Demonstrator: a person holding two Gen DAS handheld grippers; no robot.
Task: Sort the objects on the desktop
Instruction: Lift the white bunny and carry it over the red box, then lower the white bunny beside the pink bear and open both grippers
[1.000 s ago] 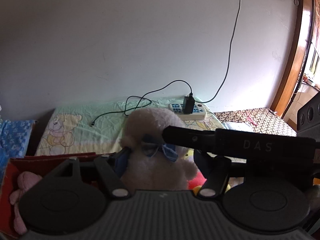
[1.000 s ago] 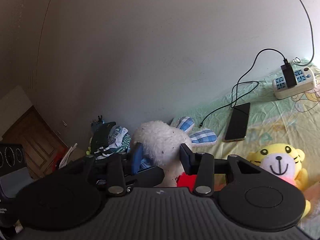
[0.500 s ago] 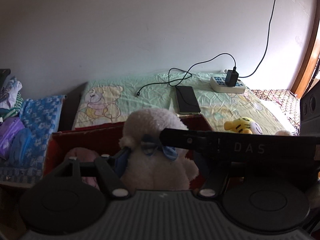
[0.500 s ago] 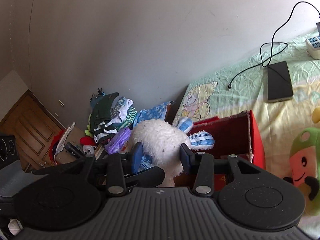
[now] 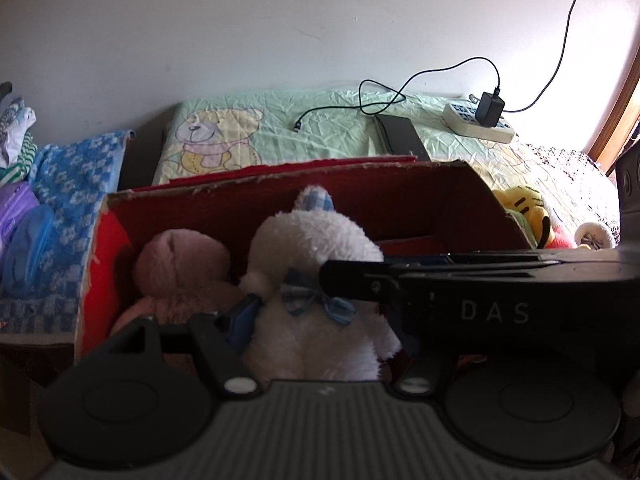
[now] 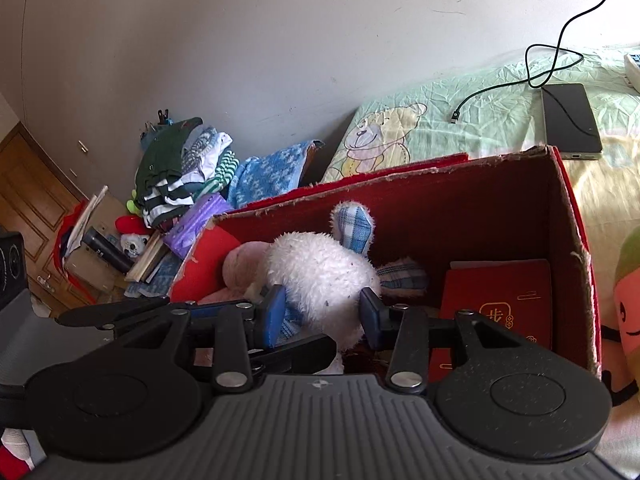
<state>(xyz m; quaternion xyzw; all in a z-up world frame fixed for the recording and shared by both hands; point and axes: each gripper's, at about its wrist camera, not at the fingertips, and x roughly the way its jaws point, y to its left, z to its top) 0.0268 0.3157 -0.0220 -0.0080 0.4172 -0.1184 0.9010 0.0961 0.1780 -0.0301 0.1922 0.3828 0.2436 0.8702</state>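
Bunny [image 6: 320,276] is hanging just inside the red box [image 6: 568,216], beside the pink plush [image 5: 180,268], both grippers — left [image 5: 324,320], right [image 6: 322,312] — pinching its soft body together, likely for a controlled drop-in.

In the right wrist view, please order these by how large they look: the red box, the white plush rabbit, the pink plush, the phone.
1. red box
2. white plush rabbit, near the camera, which enlarges it
3. phone
4. pink plush, mostly hidden
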